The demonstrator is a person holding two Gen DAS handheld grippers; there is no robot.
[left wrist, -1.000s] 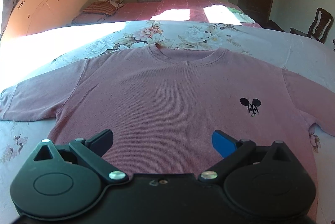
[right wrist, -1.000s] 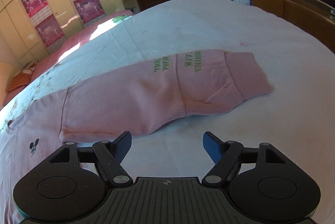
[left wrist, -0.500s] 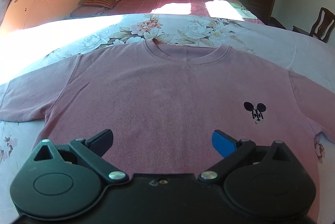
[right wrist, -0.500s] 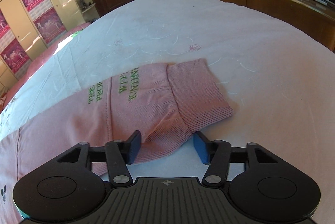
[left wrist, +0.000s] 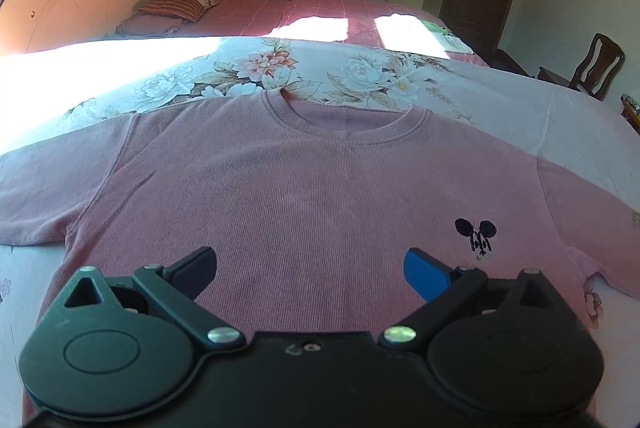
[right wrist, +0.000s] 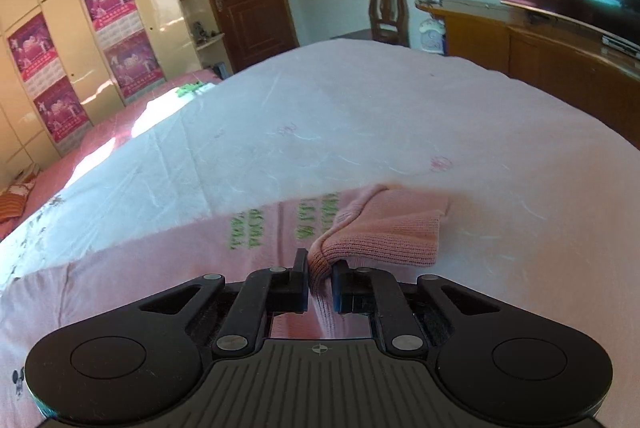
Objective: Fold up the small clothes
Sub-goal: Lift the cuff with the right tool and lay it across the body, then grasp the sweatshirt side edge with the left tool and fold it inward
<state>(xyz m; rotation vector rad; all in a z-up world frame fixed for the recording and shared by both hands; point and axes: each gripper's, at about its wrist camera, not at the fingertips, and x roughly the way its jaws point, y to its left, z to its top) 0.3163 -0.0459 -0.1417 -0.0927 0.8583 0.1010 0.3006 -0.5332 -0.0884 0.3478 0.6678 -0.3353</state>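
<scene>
Pink ribbed-knit sweater (left wrist: 320, 196) flat on floral bedsheet (left wrist: 360, 76), black mouse emblem (left wrist: 476, 234) on chest, left gripper (left wrist: 310, 266) spread wide above hem, right gripper (right wrist: 320, 274) just closed, clamped on ribbed cuff (right wrist: 384, 232), green sleeve lettering (right wrist: 280, 224) blurred, only right view.

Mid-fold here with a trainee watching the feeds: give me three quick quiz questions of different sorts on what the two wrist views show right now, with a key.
1. True or false: the right gripper is shut on the ribbed cuff of the pink sweater.
2. Multiple choice: the left gripper is a) clamped on the collar, b) open above the sweater's front, c) holding a pillow.
3. Fill in: the lettering stitched on the sleeve is ____ in colour.

Key: 1 true; the jaws have just been closing, with the cuff pinched between them. 2 b. 3 green.
</scene>
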